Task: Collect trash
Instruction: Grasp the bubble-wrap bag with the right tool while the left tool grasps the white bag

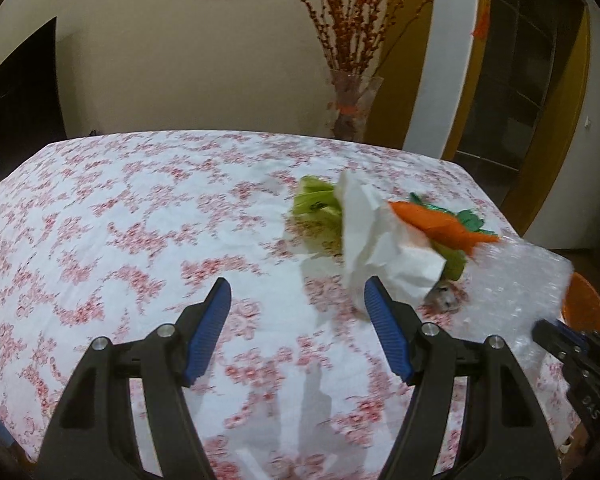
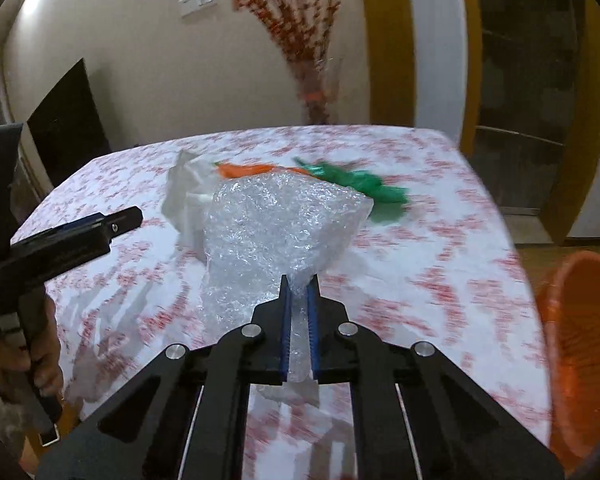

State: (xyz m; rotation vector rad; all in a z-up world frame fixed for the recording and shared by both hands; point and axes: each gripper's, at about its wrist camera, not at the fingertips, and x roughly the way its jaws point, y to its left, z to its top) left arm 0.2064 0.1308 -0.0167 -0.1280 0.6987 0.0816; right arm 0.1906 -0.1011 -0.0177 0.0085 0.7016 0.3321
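Clear bubble wrap [image 2: 276, 232] is pinched in the right gripper [image 2: 299, 292]'s closed fingers, orange bin [image 2: 580, 344] just right of it off the surface, while the left gripper [image 1: 298, 300] hangs open near crumpled white paper [image 1: 376, 248].

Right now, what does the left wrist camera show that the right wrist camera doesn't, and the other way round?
Only the left wrist view shows the light green wrapper behind the white tissue, and the left tongs standing open with nothing between them. Only the right wrist view shows the right tongs shut on the bubble wrap, and the hand holding the other tool. Both show the floral tablecloth, orange wrapper, dark green wrapper and orange basket.
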